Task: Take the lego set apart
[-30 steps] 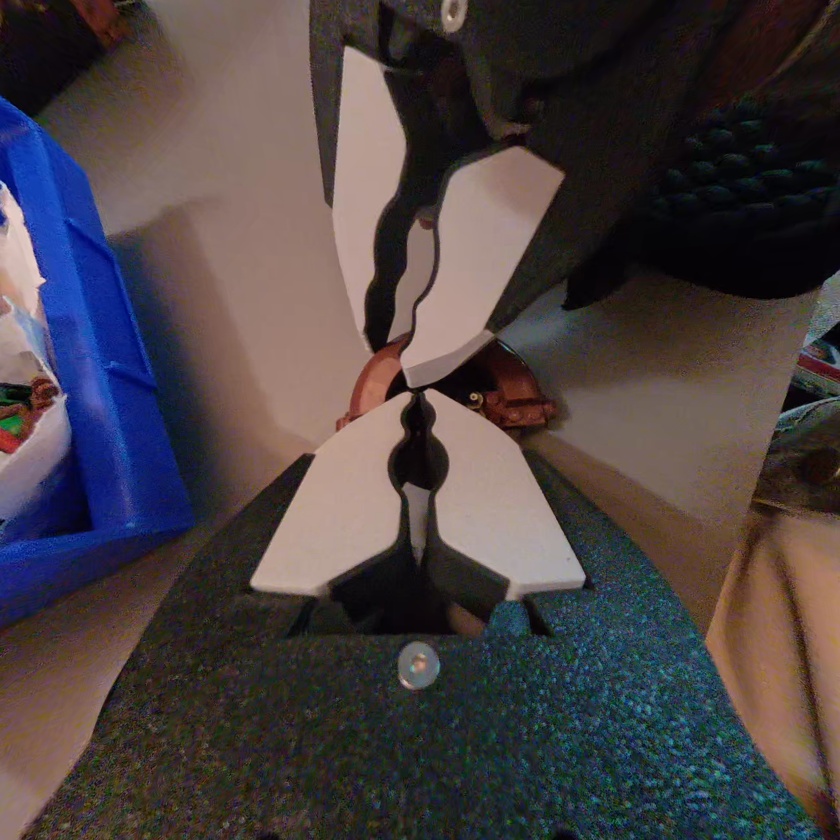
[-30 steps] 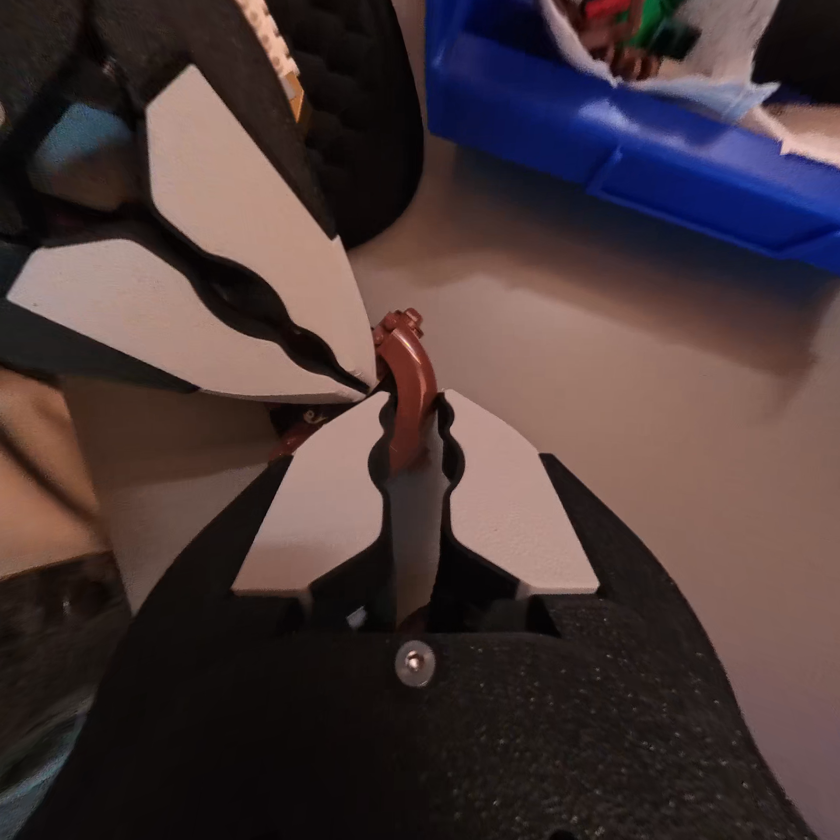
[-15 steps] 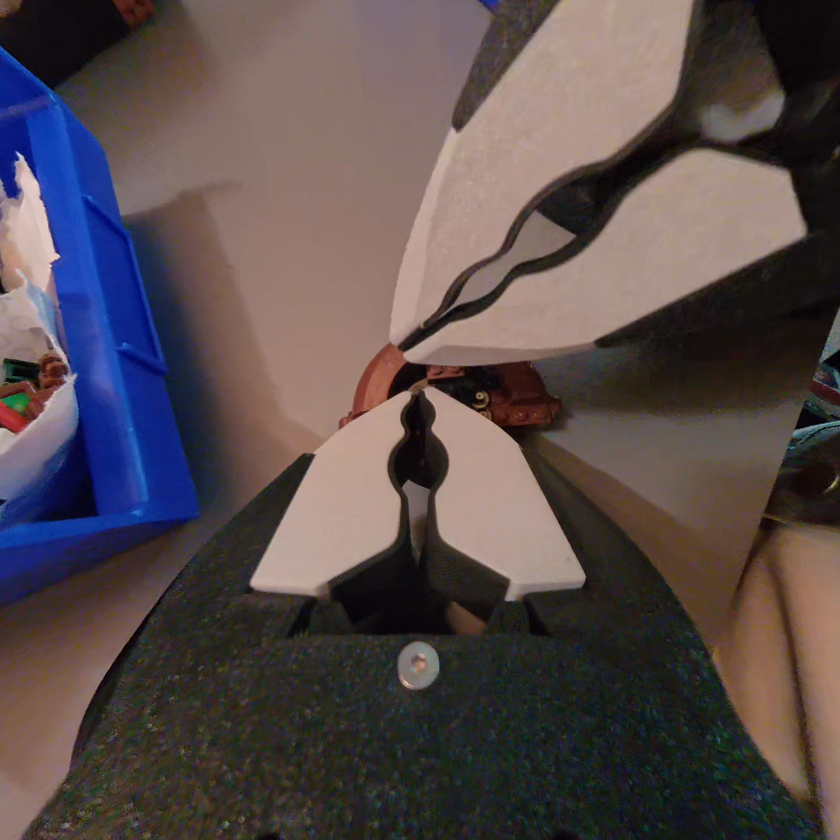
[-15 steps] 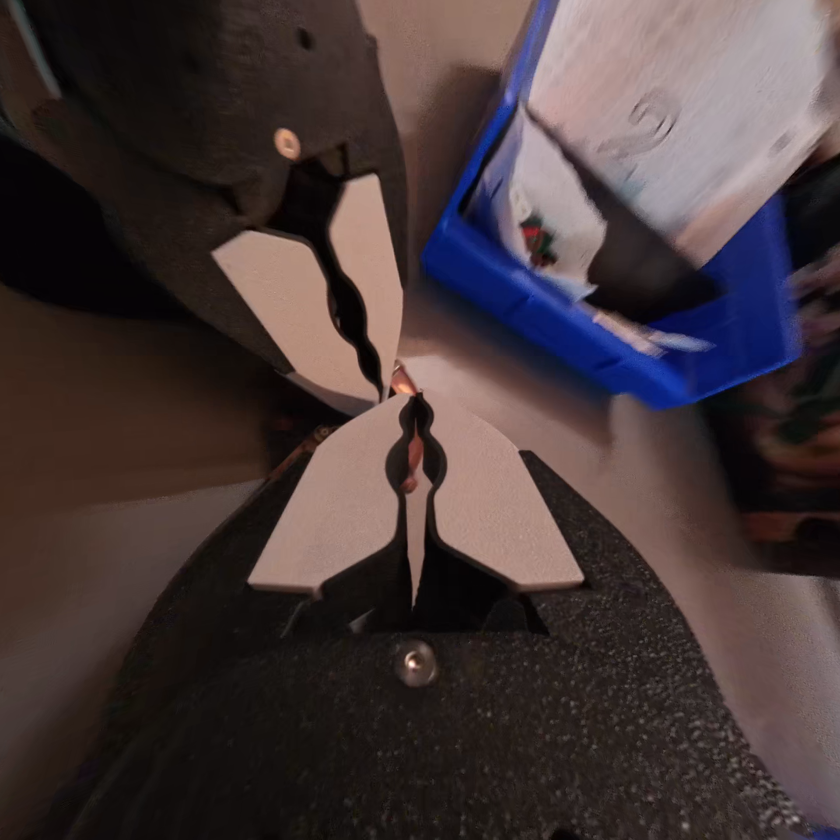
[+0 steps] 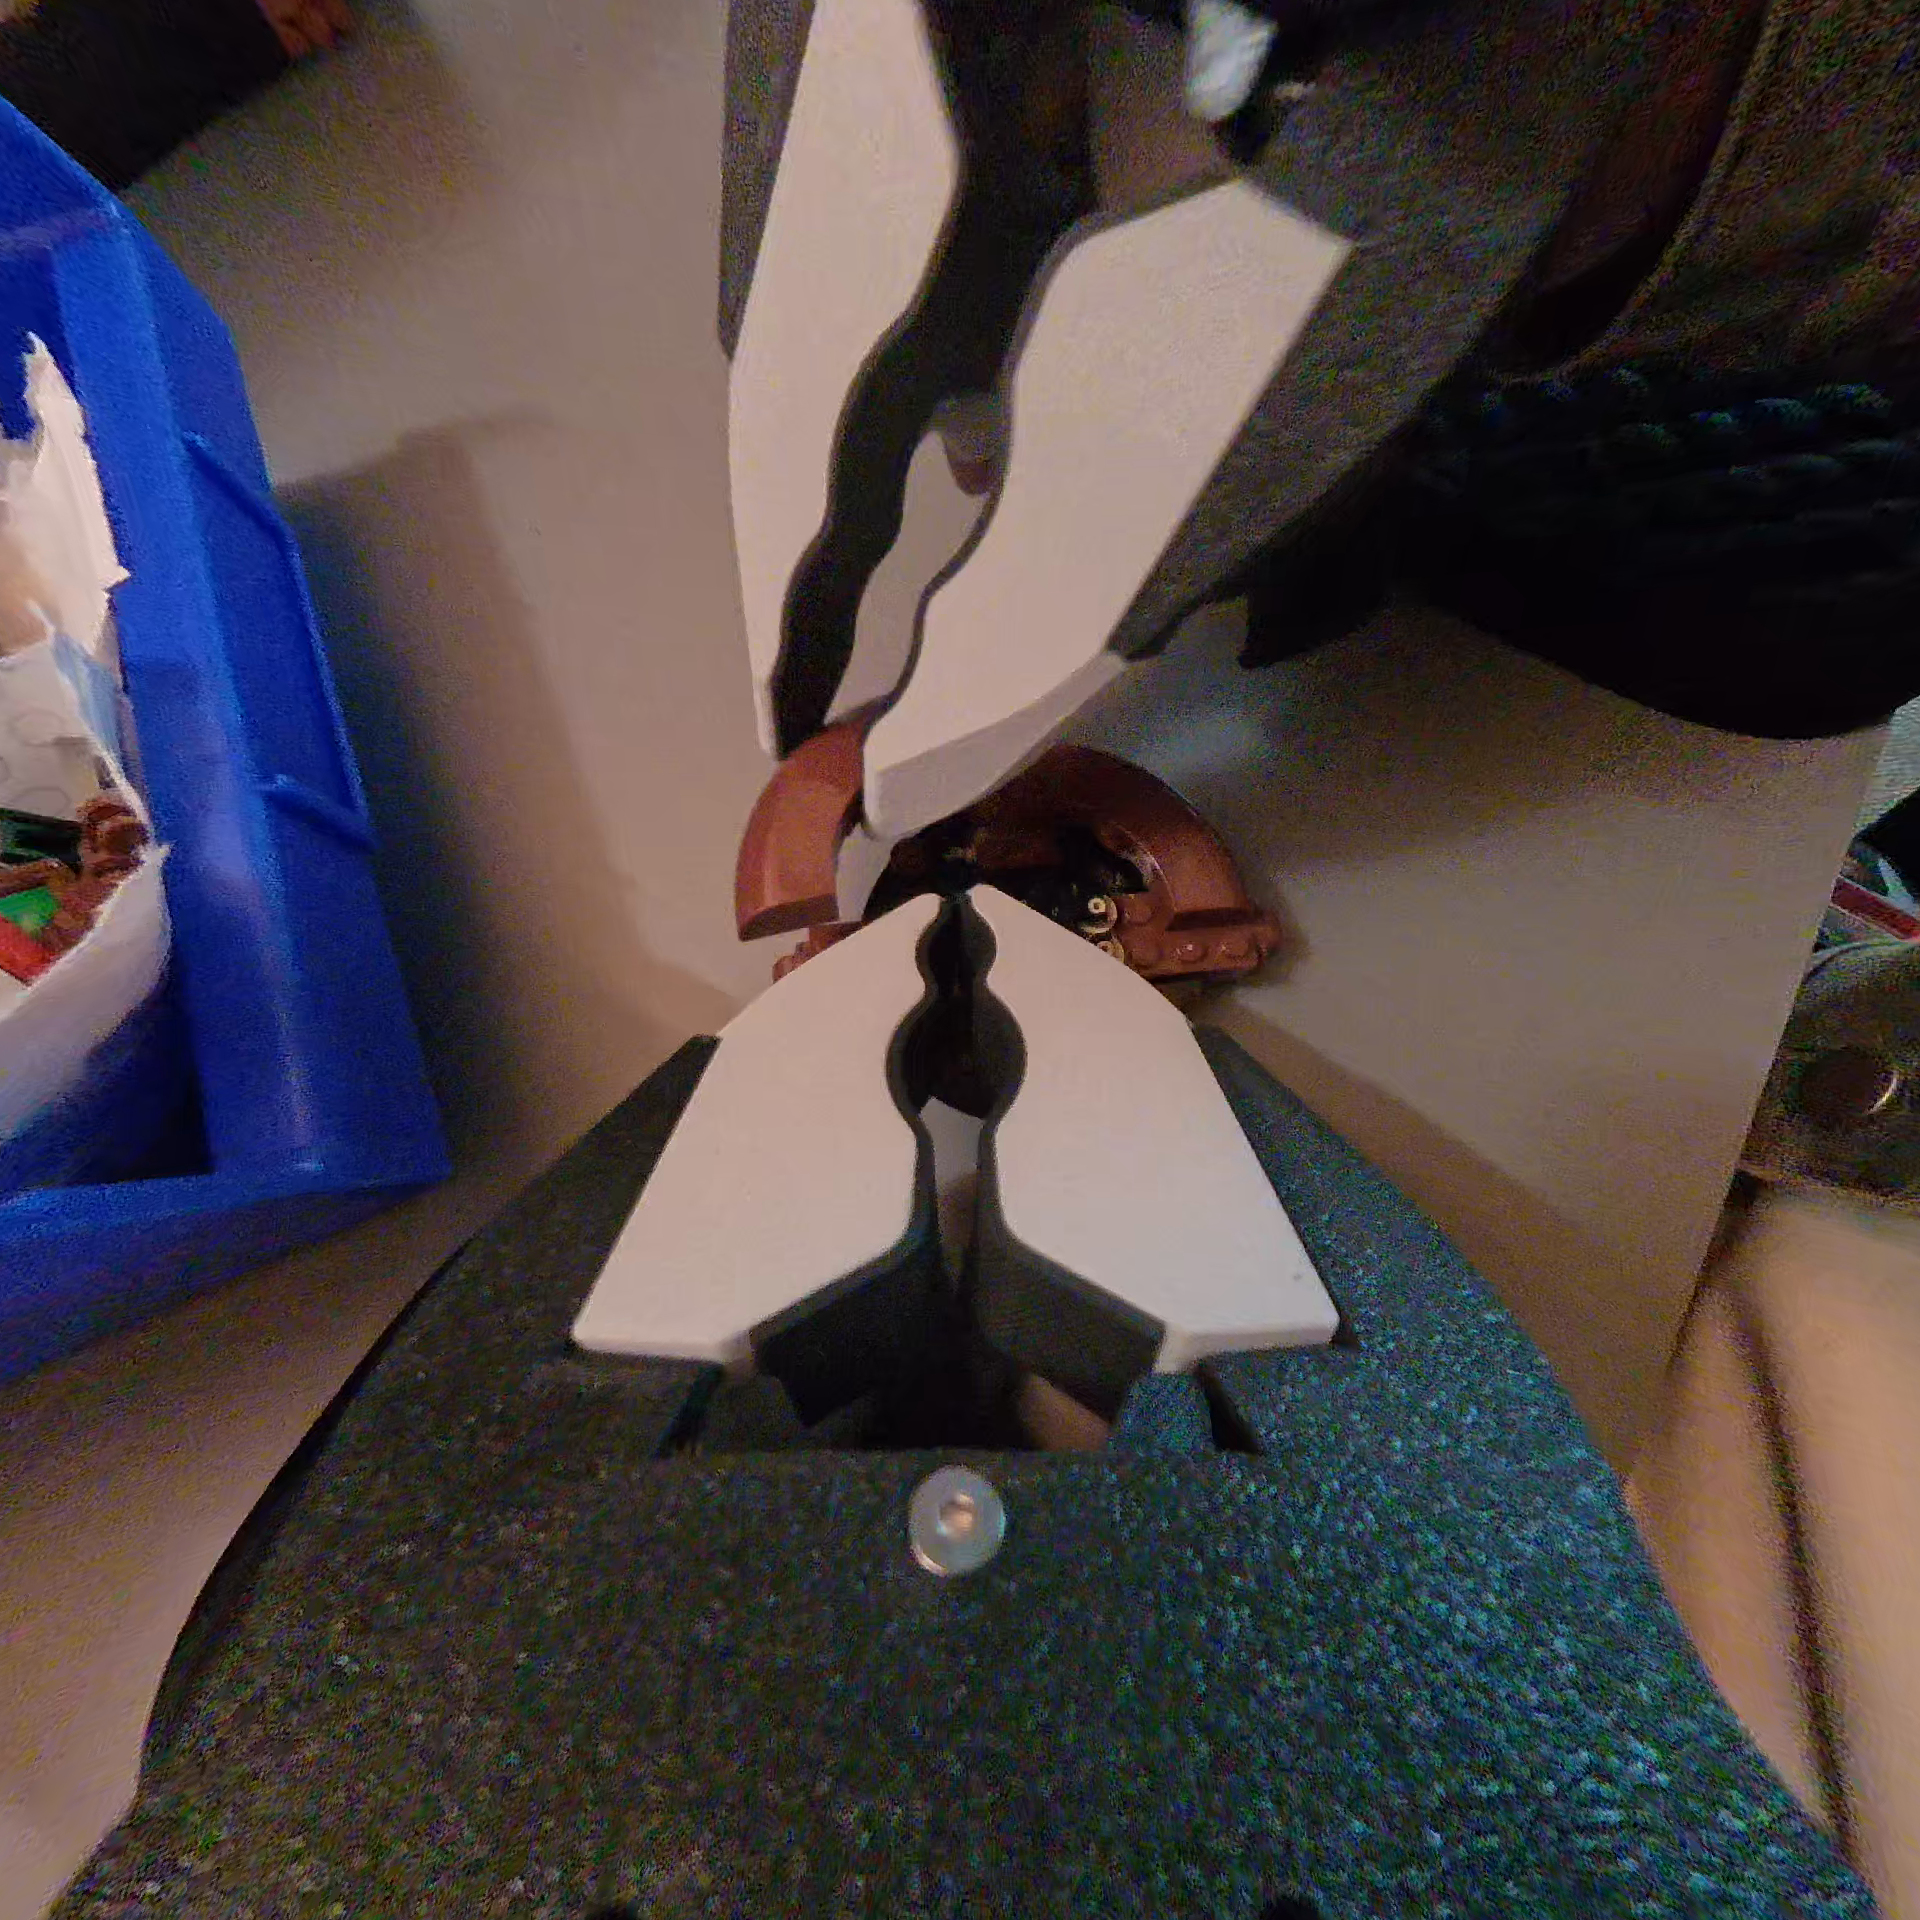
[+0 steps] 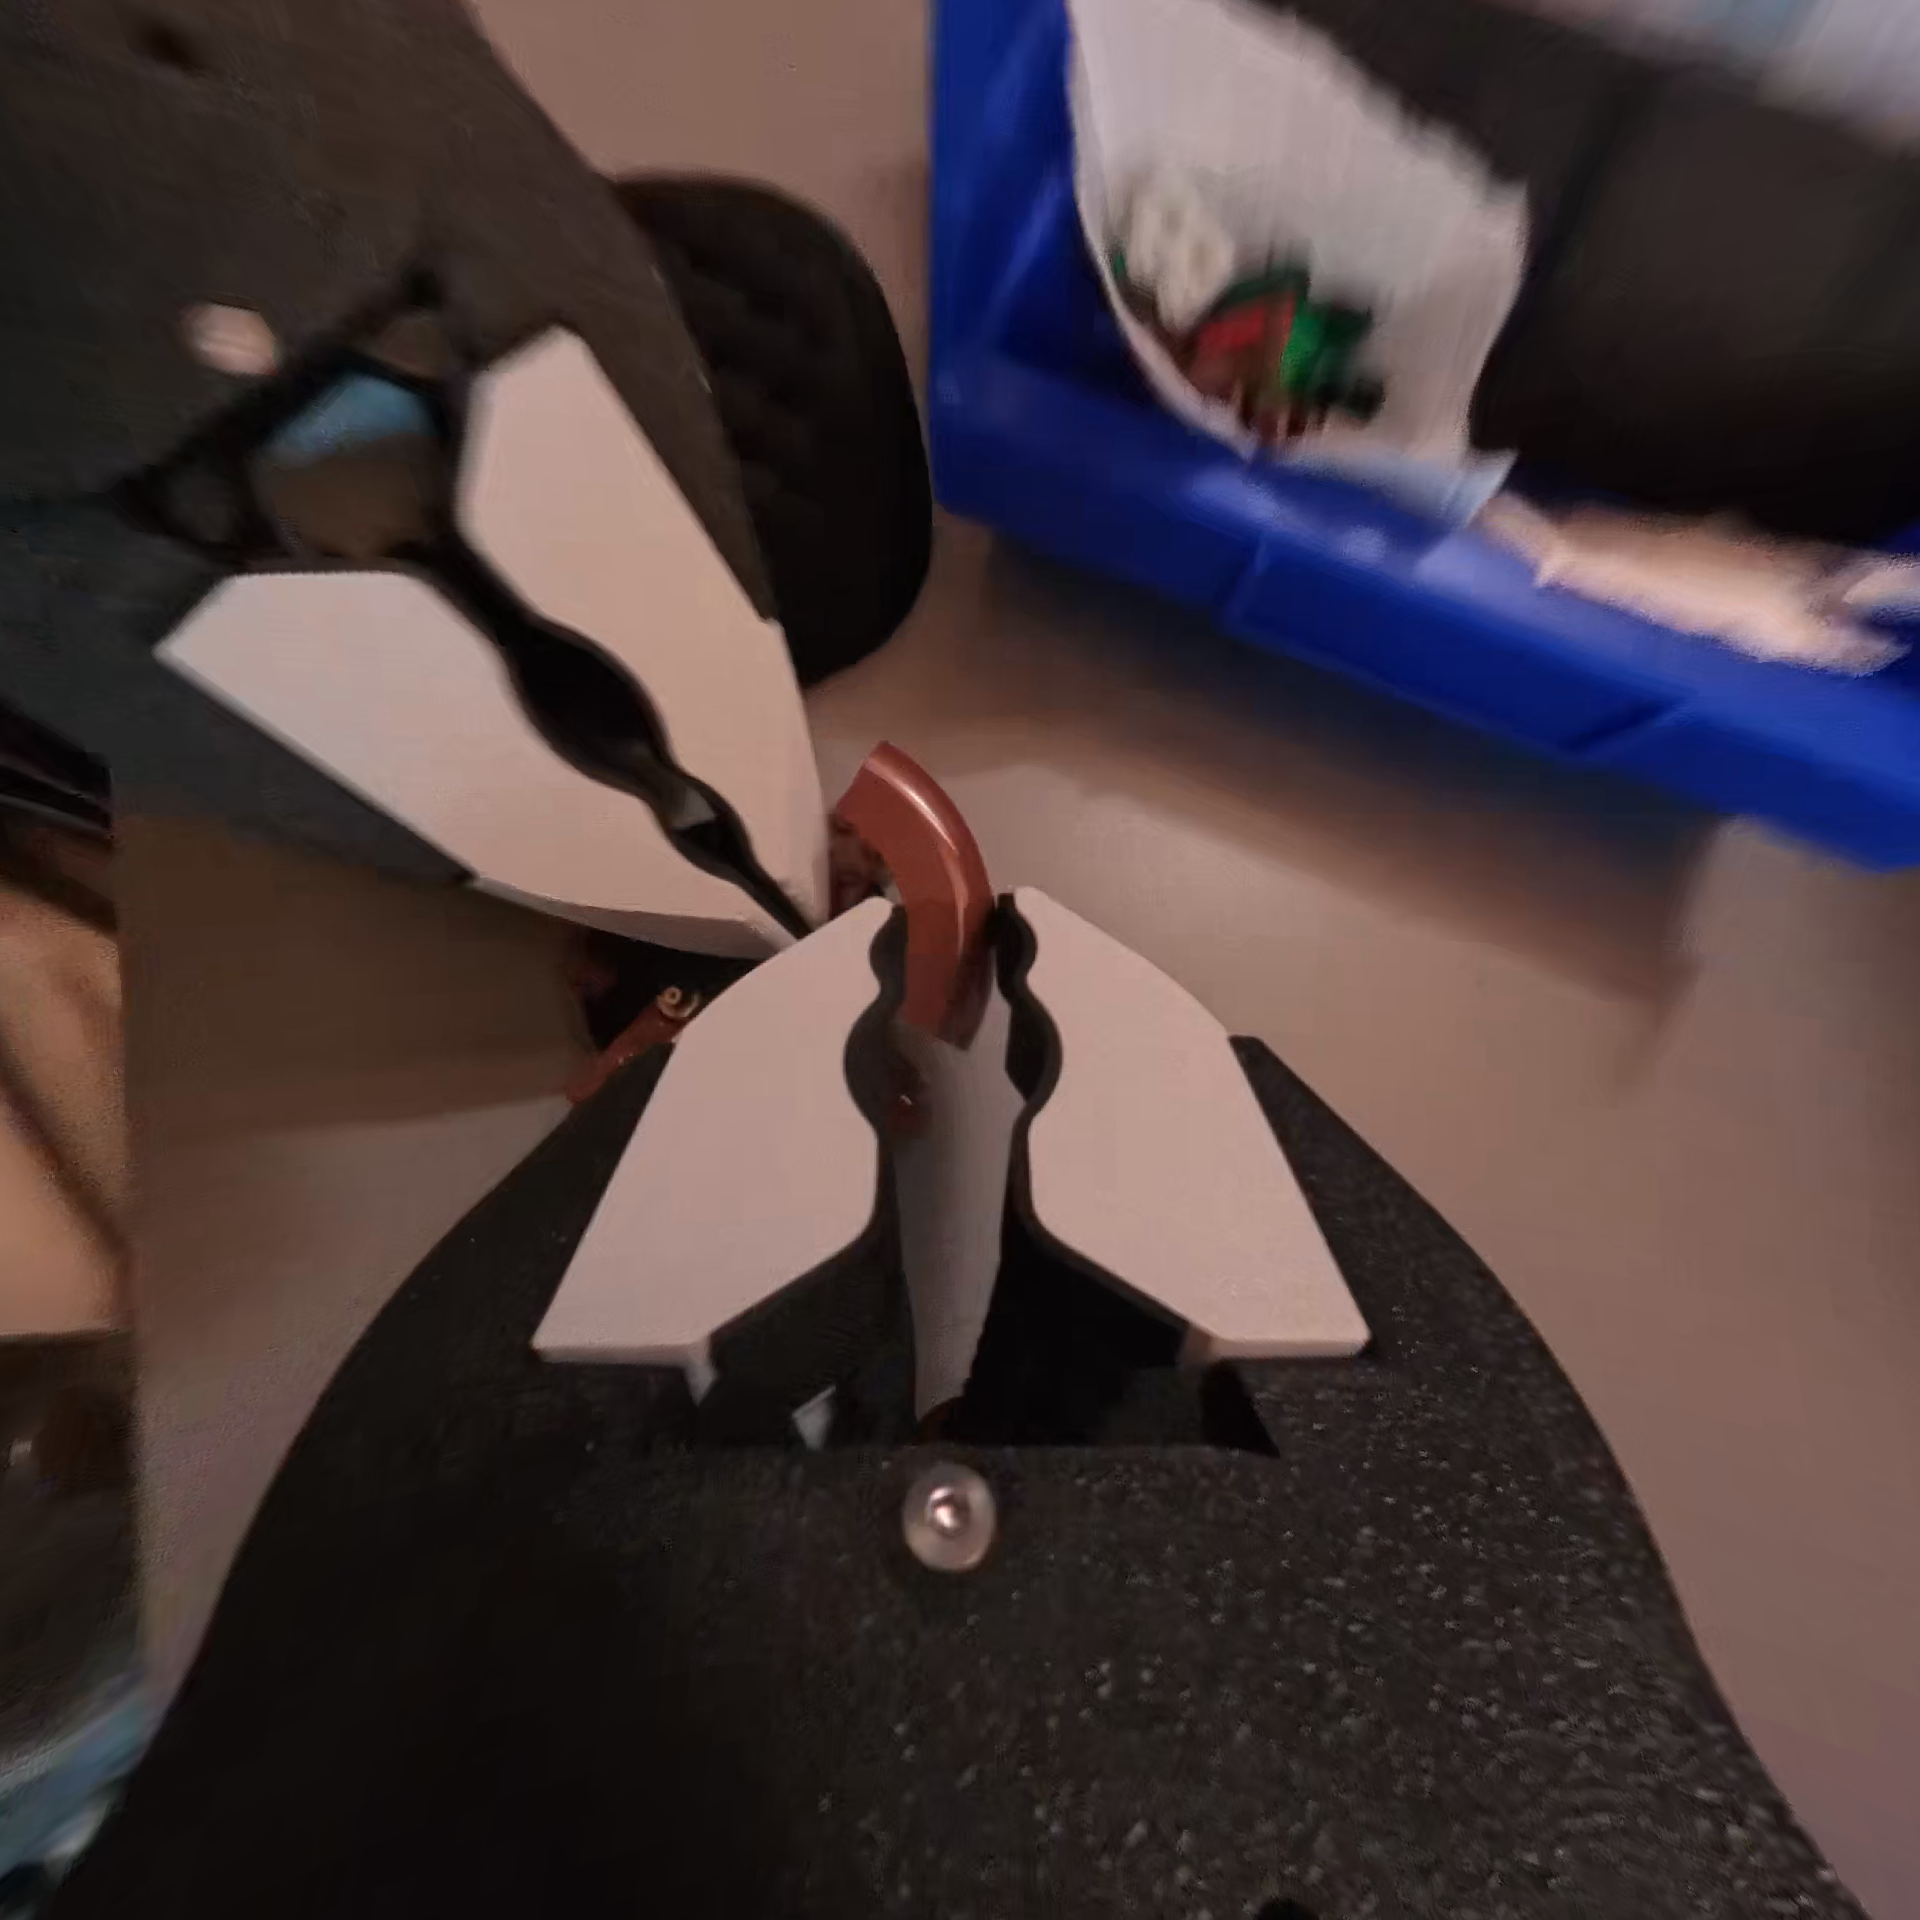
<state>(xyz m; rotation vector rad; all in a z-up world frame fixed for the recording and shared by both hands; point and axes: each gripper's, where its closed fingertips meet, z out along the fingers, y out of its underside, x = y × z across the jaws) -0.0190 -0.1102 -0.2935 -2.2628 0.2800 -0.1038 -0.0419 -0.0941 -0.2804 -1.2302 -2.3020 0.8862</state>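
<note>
The lego set [image 5: 1132, 831] is a small brown build of curved arches with dark parts inside, held just above the tan table. My left gripper [image 5: 956, 904] is shut on its near edge. My right gripper [image 6: 945, 909] is shut on a brown curved arch piece [image 6: 925, 883] at the set's left end. In the left wrist view the right gripper [image 5: 831, 769] comes down from above onto that arch [image 5: 790, 842]. In the right wrist view the left gripper [image 6: 805, 920] shows at upper left, tip to tip with mine. I cannot tell whether the arch is still joined to the set.
A blue bin [image 5: 260, 727] with white paper and loose lego pieces stands on the left; it shows at the upper right in the right wrist view [image 6: 1351, 582]. A black-gloved hand [image 5: 1662, 520] holds the right gripper. The tan table [image 6: 1455, 1143] spreads around.
Half a second ago the right gripper was twisted sideways on the arch; it has now swung back to its earlier upright angle. The left gripper has stayed shut on the set.
</note>
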